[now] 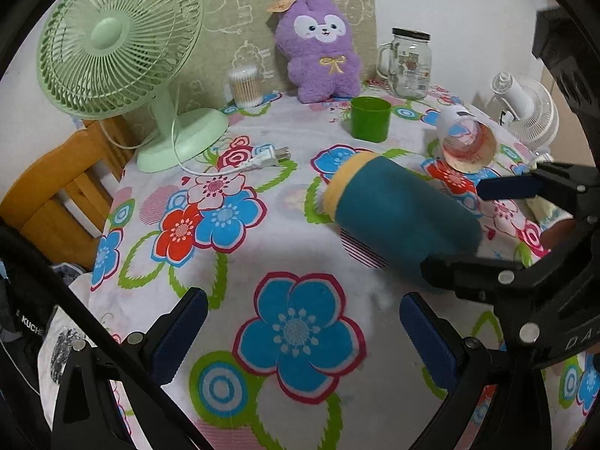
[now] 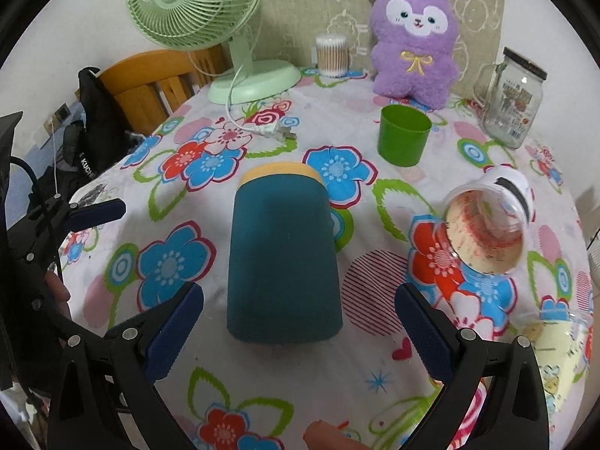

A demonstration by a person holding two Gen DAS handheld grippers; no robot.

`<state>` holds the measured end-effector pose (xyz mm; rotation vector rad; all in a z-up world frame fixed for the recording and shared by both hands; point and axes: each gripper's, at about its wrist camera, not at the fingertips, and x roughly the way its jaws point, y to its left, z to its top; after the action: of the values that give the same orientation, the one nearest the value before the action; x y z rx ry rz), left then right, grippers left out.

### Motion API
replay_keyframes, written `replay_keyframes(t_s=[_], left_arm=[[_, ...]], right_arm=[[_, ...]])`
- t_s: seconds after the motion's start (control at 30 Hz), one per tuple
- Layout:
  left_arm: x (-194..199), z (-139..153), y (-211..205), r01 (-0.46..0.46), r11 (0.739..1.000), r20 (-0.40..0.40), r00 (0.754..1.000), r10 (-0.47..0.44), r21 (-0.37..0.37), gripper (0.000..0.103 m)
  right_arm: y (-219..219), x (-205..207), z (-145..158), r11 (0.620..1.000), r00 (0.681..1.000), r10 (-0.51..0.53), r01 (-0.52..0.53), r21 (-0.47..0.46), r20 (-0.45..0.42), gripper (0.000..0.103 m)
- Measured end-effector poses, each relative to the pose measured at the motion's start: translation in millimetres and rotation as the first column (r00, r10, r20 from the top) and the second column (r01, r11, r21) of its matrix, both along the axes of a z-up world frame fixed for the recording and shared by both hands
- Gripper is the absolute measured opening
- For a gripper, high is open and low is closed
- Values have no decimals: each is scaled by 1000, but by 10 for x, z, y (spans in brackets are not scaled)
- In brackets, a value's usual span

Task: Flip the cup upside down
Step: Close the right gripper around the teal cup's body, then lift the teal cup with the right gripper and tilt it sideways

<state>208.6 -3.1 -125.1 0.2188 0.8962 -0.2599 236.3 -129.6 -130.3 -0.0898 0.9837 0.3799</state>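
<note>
While both my right gripper [image 2: 299, 332] and left gripper [image 1: 303, 332] hang spread wide and empty, the teal cup [image 2: 283, 258] lies on its side mid-table between my right fingers, untouched. Just beyond stand a green cup [image 2: 403, 135] and a tipped clear cup [image 2: 487, 225]; fan [image 2: 195, 3], plush [image 2: 414, 37] and jar [image 2: 512, 97] line the table's [image 2: 262, 386] far edge. Near-edge cloth lies open.

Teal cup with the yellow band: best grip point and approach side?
Judging by its pose, grip the teal cup mid-body, pads on its two curved sides. It lies on its side, yellow band pointing away from the right gripper, whose open jaws already straddle the near end. Approach from there.
</note>
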Motion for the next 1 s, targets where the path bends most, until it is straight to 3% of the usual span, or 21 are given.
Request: replay_keyframes(t_s=[0.53, 0.73, 0.8, 0.87, 1.0], left_arm=[[149, -150, 73, -17, 1000, -18, 1000, 18, 6, 103], [168, -189, 97, -21, 1000, -28, 999, 21, 14, 103], [175, -185, 101, -18, 1000, -30, 999, 18, 6, 103], [178, -166, 103, -19, 1000, -29, 999, 19, -4, 103], [165, -121, 96, -21, 1000, -20, 1000, 21, -7, 103]], right_arm=[[148, 300, -281, 998, 994, 61, -58, 34, -94, 101], [165, 303, -298, 997, 992, 72, -69, 29, -103, 90], [155, 301, -284, 998, 993, 66, -65, 14, -93, 76], [139, 305, -274, 998, 994, 66, -65, 12, -91, 69], [128, 280, -249, 997, 992, 75, -71, 34, -103, 68]])
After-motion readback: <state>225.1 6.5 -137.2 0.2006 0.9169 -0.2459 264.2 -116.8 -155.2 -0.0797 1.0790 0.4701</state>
